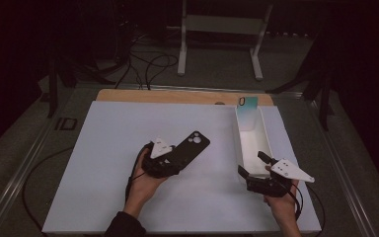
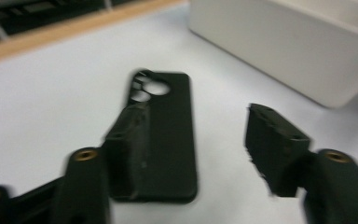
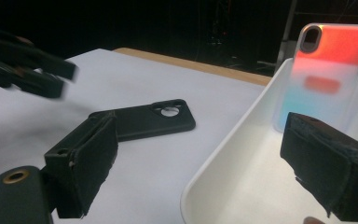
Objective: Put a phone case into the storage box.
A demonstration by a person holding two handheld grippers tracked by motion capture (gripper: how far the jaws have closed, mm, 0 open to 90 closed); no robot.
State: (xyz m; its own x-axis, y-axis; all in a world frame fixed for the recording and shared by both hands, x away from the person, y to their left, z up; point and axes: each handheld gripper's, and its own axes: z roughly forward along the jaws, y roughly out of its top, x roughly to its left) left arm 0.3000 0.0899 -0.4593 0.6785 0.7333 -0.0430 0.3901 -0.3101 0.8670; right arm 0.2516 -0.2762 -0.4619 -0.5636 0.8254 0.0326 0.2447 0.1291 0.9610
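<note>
Nearest to me are my two hands. My right gripper [image 1: 253, 167] sits at the near end of the white box [image 1: 265, 139], its jaws wide apart with one on each side of the box's near wall and nothing pinched. My left gripper [image 1: 170, 160] is a bit farther in, near the middle of the white counter [image 1: 108, 163]. Its jaws are apart too, and nothing is squeezed between them.

The black phone case [image 2: 168, 135] lies flat on the counter right under the left jaws, camera holes pointing away from me. I think it is light, thin and a bit bendy, and smooth, so it could slip. I would take it by its two long edges near the middle, not by the thin rim at the holes.

Farther off, a second case [image 3: 328, 70], see-through with orange and blue color, stands up against the far end of the box.
</note>
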